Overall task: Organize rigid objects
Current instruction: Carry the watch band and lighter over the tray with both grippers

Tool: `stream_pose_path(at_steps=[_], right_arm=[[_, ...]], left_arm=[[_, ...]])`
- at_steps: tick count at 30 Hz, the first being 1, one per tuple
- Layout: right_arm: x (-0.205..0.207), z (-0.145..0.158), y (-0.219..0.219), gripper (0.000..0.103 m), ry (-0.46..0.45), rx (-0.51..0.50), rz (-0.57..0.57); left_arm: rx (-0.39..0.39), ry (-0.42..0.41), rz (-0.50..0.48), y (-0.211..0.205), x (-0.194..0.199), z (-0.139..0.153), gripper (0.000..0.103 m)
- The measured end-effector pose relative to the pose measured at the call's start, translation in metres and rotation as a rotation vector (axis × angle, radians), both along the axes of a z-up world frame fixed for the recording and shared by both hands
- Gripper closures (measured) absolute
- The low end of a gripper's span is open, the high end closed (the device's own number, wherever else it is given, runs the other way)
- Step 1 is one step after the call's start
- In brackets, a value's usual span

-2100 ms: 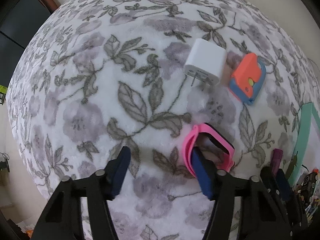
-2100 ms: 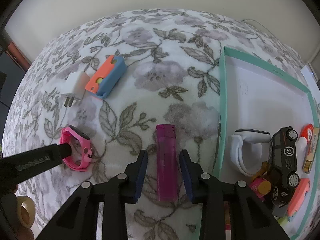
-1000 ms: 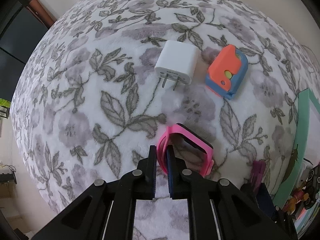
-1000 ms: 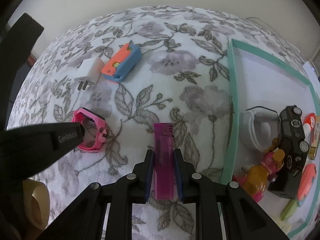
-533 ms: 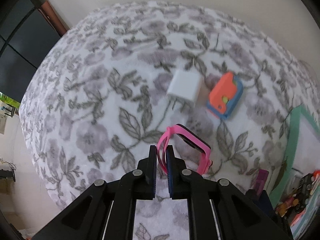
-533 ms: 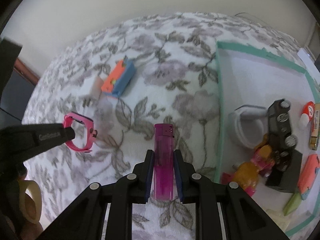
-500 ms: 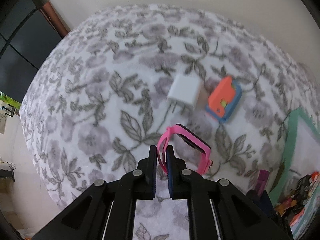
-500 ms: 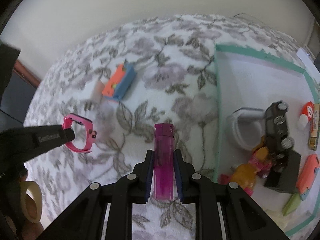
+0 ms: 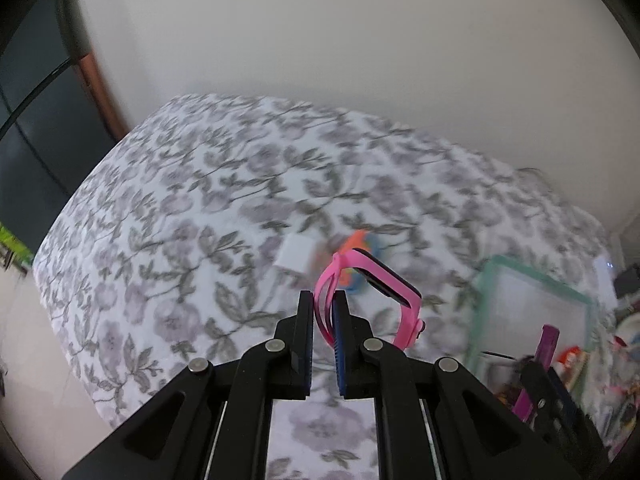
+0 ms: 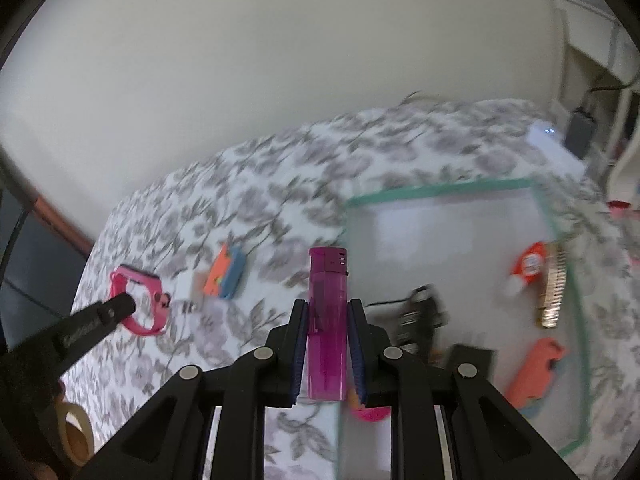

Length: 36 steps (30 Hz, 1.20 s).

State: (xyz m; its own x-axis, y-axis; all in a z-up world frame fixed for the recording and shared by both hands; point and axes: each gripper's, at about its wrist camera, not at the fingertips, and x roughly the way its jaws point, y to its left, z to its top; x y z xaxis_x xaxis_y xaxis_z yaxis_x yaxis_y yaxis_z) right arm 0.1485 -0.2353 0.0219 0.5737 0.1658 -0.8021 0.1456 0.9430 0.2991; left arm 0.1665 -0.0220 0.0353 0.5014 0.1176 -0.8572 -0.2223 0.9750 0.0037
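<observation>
My left gripper (image 9: pixel 324 300) is shut on the strap of a pink watch (image 9: pixel 374 284), which hangs clear above the floral blanket (image 9: pixel 180 216). My right gripper (image 10: pixel 328 308) is shut on a purple lighter (image 10: pixel 327 312) that stands upright between the pads, also lifted off the blanket. In the right wrist view the left gripper (image 10: pixel 124 304) shows at the left with the pink watch (image 10: pixel 142 304). The green-rimmed white tray (image 10: pixel 440 192) lies ahead and to the right of the lighter. In the left wrist view the lighter (image 9: pixel 540 364) appears at the right edge.
A white charger (image 9: pixel 296 256) and an orange-and-blue toy (image 10: pixel 226 276) lie on the blanket. The tray holds a black toy car (image 10: pixel 418 318), an orange item (image 10: pixel 534 372), a red-and-white toy (image 10: pixel 528 266) and a gold clip (image 10: pixel 554 288). A tape roll (image 10: pixel 74 432) sits at the lower left.
Both grippers have risen off the blanket with the watch and the lighter held. The views have tilted up toward the wall, and the right gripper has shifted toward the tray.
</observation>
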Motion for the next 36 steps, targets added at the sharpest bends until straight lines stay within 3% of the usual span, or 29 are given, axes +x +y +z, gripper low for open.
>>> stream_pose_path(at_steps=[7,17,30,36], right_arm=[[-0.011,0.012,-0.050,0.082,0.000,-0.042,-0.093],[-0.025,0.008,-0.093,0.082,0.065,-0.122,-0.181],[-0.022,-0.052,-0.105,0.082,0.283,-0.129,-0.187],[-0.021,-0.068,-0.101,0.082,0.330,-0.133,-0.170]], left_arm=[[-0.060,-0.002,-0.145,-0.050,-0.011,0.008,0.094],[-0.075,0.055,-0.308,-0.110,-0.023,-0.002,0.094],[-0.052,0.216,-0.422,-0.146,-0.031,-0.040,0.094],[-0.033,0.271,-0.436,-0.152,-0.031,-0.057,0.093]])
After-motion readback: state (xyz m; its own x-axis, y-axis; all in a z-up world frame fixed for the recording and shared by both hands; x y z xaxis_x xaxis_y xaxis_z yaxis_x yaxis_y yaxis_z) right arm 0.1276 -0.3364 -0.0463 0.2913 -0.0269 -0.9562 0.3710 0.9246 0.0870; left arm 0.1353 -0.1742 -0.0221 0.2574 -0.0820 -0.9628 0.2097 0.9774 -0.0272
